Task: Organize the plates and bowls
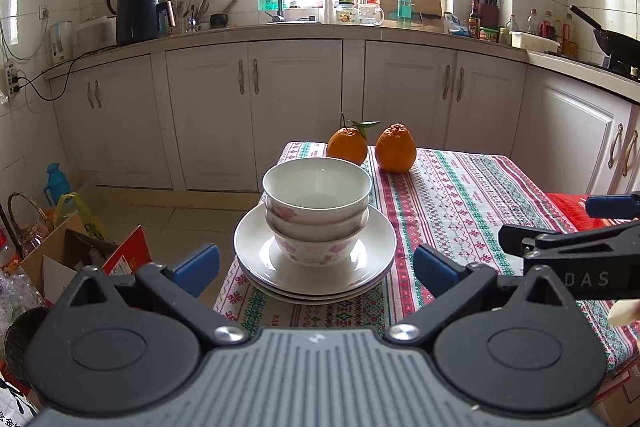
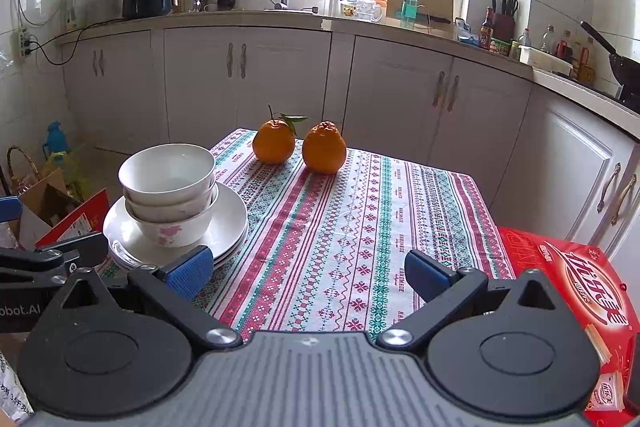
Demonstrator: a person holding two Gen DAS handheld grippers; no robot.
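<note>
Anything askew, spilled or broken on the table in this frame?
Nothing spilled or broken. The only oddity: the plates with three bowls nested on top sit at the table's left edge, rim seemingly overhanging. Both oranges stand upright. Both grippers are open and empty.

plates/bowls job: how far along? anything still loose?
Looks mostly done: three bowls sit nested on the stacked plates at the table's left edge. In hand: nothing; left gripper and right gripper are both open and empty. No other dishes show on the table, only two oranges. What is left, if anything, can't be told.
</note>
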